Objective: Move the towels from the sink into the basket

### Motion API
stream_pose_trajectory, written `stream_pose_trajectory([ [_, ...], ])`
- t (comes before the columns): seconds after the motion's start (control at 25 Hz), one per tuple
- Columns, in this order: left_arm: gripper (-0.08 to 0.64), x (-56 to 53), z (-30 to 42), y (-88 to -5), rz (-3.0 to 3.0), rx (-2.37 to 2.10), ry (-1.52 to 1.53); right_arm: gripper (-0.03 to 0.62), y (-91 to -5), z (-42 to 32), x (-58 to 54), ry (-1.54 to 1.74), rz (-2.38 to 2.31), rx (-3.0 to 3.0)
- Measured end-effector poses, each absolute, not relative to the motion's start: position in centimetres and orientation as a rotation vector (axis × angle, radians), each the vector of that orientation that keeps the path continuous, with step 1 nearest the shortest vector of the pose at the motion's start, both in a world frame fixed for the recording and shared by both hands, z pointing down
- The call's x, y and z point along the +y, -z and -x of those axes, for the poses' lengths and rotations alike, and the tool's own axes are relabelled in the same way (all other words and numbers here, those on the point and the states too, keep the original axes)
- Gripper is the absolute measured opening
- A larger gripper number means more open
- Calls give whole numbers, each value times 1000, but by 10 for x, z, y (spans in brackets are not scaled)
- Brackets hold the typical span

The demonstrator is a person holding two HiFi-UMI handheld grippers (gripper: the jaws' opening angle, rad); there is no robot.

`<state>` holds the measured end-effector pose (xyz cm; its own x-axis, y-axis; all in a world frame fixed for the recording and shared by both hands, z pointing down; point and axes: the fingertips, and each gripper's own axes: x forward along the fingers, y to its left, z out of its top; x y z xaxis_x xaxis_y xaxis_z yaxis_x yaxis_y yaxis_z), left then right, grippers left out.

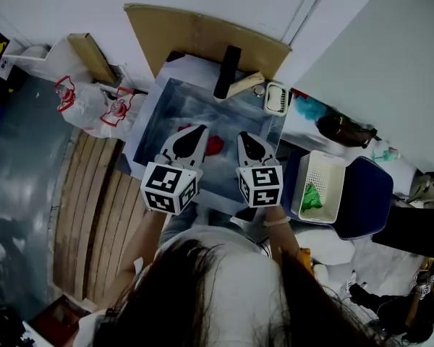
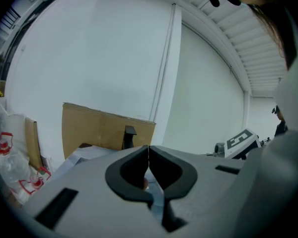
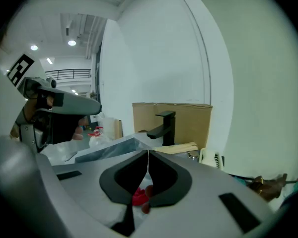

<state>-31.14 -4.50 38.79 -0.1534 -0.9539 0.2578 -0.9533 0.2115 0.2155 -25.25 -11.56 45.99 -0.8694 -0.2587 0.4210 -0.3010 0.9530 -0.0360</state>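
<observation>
I am watching the person lean over the rectangular steel sink [image 1: 150,121], holding both tools above the basin. The left claw [image 1: 195,131] is clenched tip to tip with nothing in it, and the right claw [image 1: 244,137] is clenched on nothing as well. A crumpled red towel [image 1: 214,145] is lying on the sink floor, between the two claw tips and below them. A green towel [image 1: 311,197] is already sitting in the white perforated plastic basket [image 1: 333,168], which is resting on a blue seat [image 1: 372,194] to the right of the sink. To my eye she is lining up on the red towel, with the grasp not yet begun. Next, one claw needs to spread, drop onto a raised fold and pinch it, then lift clear of the sink wall and travel right to the basket.
</observation>
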Motion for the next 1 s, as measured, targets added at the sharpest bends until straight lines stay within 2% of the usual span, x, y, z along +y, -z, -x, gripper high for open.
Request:
stream_pose_trajectory([
  [0.88, 9, -10, 388, -423, -1670, -2170, -8, 35, -578, 338, -66, 76, 13, -2384],
  [1.0, 9, -9, 397, -429, -1679, -2150, -16, 79, -598, 347, -59, 96, 54, -2334],
])
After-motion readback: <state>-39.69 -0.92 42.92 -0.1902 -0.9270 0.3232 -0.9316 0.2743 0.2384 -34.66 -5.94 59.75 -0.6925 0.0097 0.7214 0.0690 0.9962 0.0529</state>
